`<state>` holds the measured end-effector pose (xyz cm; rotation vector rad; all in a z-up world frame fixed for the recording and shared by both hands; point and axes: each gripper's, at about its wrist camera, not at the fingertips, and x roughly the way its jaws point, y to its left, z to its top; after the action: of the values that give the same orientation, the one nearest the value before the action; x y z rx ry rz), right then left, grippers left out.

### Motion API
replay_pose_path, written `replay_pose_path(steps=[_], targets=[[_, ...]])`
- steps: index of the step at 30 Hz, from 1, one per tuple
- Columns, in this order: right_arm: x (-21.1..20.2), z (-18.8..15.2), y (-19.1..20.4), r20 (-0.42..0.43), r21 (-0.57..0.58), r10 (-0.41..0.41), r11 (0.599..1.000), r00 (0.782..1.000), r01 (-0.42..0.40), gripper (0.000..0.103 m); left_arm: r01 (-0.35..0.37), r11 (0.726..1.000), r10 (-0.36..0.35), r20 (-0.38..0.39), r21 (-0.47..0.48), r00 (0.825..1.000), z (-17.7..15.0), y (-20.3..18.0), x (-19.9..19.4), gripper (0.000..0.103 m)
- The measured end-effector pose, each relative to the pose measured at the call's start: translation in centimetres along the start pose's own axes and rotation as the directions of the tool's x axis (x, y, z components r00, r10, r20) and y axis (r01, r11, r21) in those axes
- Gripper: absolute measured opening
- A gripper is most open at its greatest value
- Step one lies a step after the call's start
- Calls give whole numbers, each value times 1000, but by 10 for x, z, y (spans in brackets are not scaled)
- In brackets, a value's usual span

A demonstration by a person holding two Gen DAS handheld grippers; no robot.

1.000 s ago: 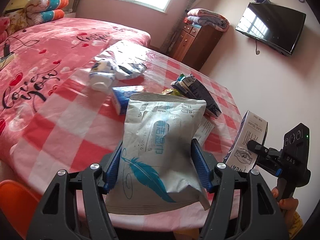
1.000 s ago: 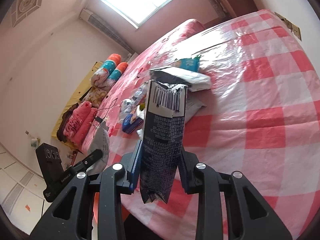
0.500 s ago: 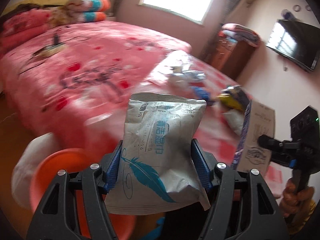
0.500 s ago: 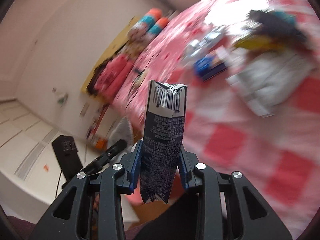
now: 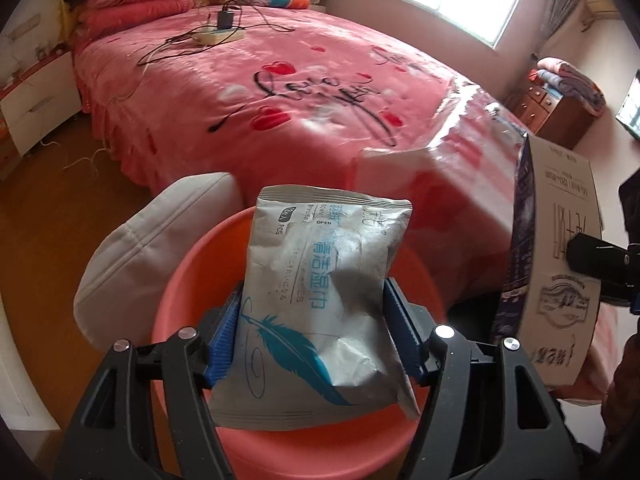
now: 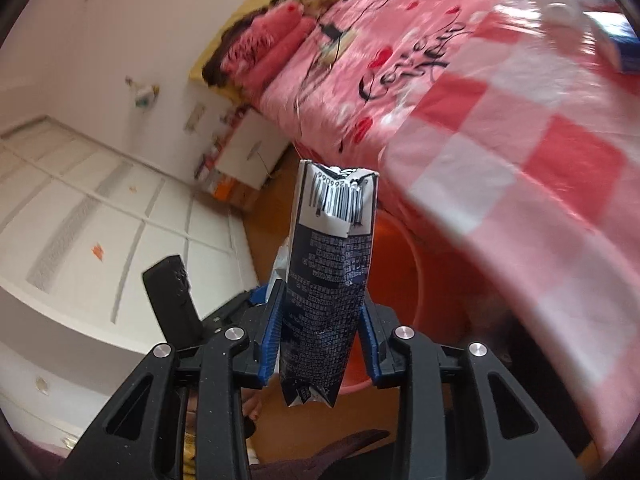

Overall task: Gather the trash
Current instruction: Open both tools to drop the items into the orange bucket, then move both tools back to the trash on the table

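Observation:
A grey wet-wipe pack (image 5: 320, 280) with a blue feather print sits between the blue pads of my left gripper (image 5: 314, 304), whose jaws are opening while still touching its sides. It hangs over an orange basin (image 5: 192, 288) on the floor. My right gripper (image 6: 322, 304) grips a dark blue milk carton (image 6: 328, 260), barcode end up. Its jaws are opening too, and the carton tilts a little. The basin (image 6: 420, 272) lies just behind this carton. In the left wrist view the carton (image 5: 560, 280) shows at the right edge.
A white cushion (image 5: 140, 248) leans against the basin's left side. A table with a red checked cloth (image 6: 520, 160) rises to the right, with a blue packet (image 6: 624, 48) and other litter on it. A pink bed (image 5: 280, 100) fills the background.
Both grippers swung away from the checked table and down to the orange basin, carrying the pack and the carton. The carton now sits slightly lower and tilted in the right jaws.

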<state>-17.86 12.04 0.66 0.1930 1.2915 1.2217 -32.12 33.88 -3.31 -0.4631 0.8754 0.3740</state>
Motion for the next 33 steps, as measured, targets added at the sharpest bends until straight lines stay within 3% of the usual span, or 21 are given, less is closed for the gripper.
replay_pose_path(steps=[2, 4, 9, 13, 18, 24, 33], targets=[[15, 0, 2, -20, -11, -54, 998, 998, 54, 52, -13, 1000, 13, -13, -17, 1000, -2, 7, 6, 77], [18, -4, -1, -11, -8, -82, 997, 997, 82, 66, -18, 999, 18, 5, -38, 1000, -1, 15, 6, 77], [-3, -17, -9, 62, -23, -182, 983, 981, 184, 79, -44, 999, 46, 98, -25, 994, 1, 20, -5, 84], [-32, -27, -9, 168, -67, -254, 961, 953, 268, 89, 10, 1000, -8, 178, -14, 984, 4, 14, -11, 88], [-49, -36, -9, 256, -107, -290, 940, 922, 326, 93, 30, 1000, -31, 206, 4, 978, 6, 2, -11, 88], [-57, -47, -10, 305, -126, -310, 924, 900, 361, 94, -30, 996, 22, 98, 79, 995, 8, -20, 0, 88], [-74, -49, -22, 360, -79, -323, 924, 875, 374, 95, 36, 985, -46, 57, 169, 997, 6, -56, -2, 88]])
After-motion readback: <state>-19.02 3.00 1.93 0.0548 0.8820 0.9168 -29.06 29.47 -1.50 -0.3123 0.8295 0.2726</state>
